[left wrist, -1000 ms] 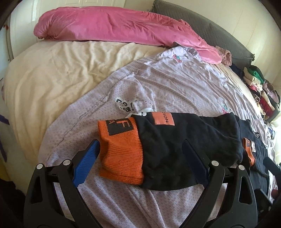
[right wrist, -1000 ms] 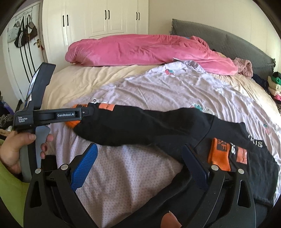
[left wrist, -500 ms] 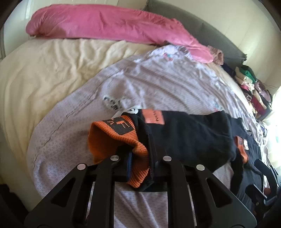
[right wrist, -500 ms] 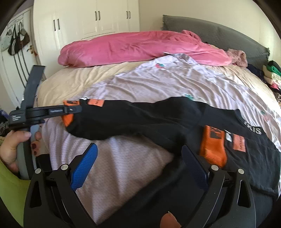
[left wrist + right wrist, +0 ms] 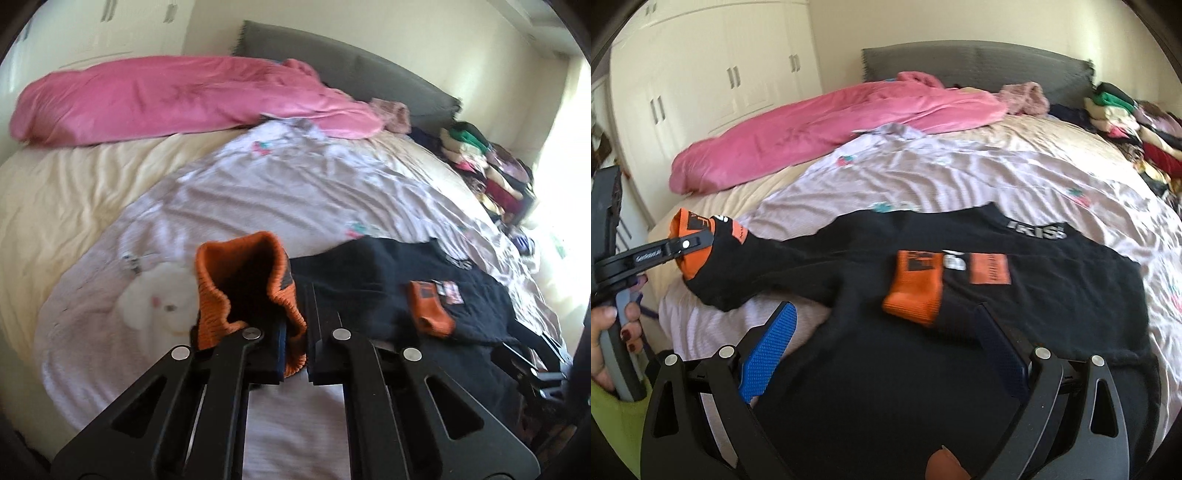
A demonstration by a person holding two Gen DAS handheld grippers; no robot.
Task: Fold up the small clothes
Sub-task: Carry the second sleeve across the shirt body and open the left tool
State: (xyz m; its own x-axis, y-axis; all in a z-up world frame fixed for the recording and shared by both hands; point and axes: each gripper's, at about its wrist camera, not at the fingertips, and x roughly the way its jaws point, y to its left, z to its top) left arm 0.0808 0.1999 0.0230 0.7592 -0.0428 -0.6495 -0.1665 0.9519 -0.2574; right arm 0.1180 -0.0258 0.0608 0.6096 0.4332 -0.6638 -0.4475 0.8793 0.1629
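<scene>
A black sweatshirt (image 5: 1015,280) with orange cuffs lies spread on a lilac sheet (image 5: 960,173) over the bed. My left gripper (image 5: 295,363) is shut on the orange cuff (image 5: 240,291) of one sleeve and holds it lifted off the sheet. In the right wrist view the same left gripper (image 5: 701,242) pinches that cuff (image 5: 689,229) at the far left, the black sleeve trailing back to the body. The other orange cuff (image 5: 914,291) lies folded across the chest. My right gripper (image 5: 882,350) hovers open over the black fabric, nothing between its blue pads (image 5: 772,343).
A pink duvet (image 5: 166,99) lies along the back of the bed by a grey headboard (image 5: 369,70). Stacked clothes (image 5: 491,173) sit at the right edge. White wardrobe doors (image 5: 713,81) stand at the left. A hand (image 5: 613,332) holds the left gripper's handle.
My left gripper closed on the orange cuff and raised it, swinging toward the shirt body. The right gripper shifted over the shirt's body, still open.
</scene>
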